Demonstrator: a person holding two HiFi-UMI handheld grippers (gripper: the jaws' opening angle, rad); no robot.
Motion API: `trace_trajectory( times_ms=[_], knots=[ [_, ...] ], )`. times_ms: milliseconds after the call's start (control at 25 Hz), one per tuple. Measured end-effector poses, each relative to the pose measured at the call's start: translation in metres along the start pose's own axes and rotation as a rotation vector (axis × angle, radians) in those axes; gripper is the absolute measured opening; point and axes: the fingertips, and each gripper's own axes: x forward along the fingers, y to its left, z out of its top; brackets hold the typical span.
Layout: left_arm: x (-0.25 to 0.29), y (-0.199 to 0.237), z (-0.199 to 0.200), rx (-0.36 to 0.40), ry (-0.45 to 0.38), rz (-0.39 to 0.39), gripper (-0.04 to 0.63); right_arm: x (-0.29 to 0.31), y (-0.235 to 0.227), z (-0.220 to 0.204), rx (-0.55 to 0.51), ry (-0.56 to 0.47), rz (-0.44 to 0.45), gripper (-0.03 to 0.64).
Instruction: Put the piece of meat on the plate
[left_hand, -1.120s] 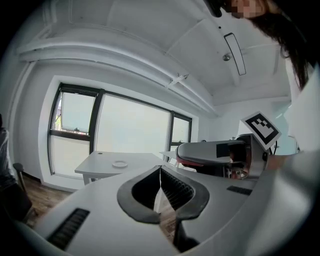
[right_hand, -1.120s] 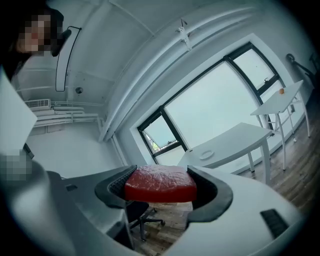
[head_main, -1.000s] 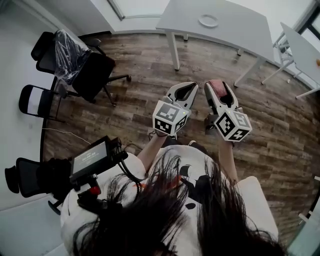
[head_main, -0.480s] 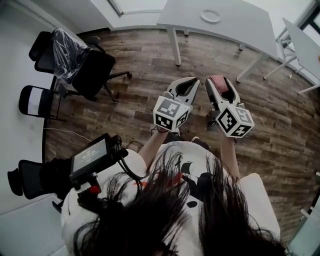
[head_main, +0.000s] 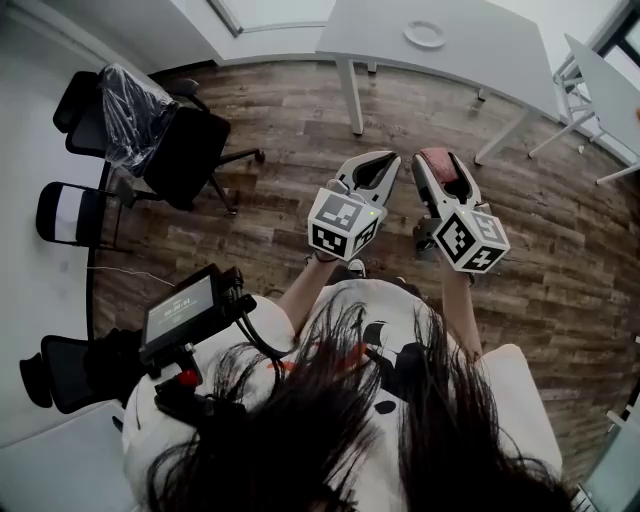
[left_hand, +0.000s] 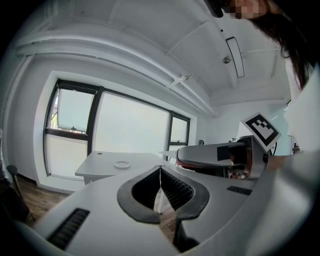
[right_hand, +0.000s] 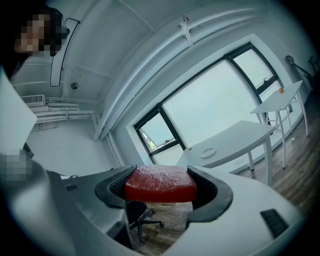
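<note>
A red slab of meat sits clamped between the jaws of my right gripper, which is shut on it; the meat also shows at that gripper's tip in the head view. My left gripper is held beside it, shut with nothing between its pads. Both are raised over the wooden floor. The white plate lies on the grey table far ahead, and is seen small as plate and plate.
Black office chairs stand at the left on the wood floor. A second white table is at the right. A device with a screen hangs at the person's chest. Large windows lie beyond the table.
Both grippers have shifted slightly forward and up in the view, toward the table; the meat stays held in the right gripper.
</note>
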Motion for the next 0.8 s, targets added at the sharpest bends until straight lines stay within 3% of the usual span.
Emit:
trace_trajectory(
  times_ms=[160, 800],
  knots=[
    [-0.001, 0.027, 0.001, -0.009, 0.008, -0.026, 0.006, 0.023, 0.01, -0.004, 0.004, 0.001, -0.025, 0.325],
    [-0.011, 0.016, -0.028, -0.048, 0.028, -0.086, 0.006, 0.002, 0.009, -0.034, 0.055, 0.004, -0.065, 0.325]
  ],
)
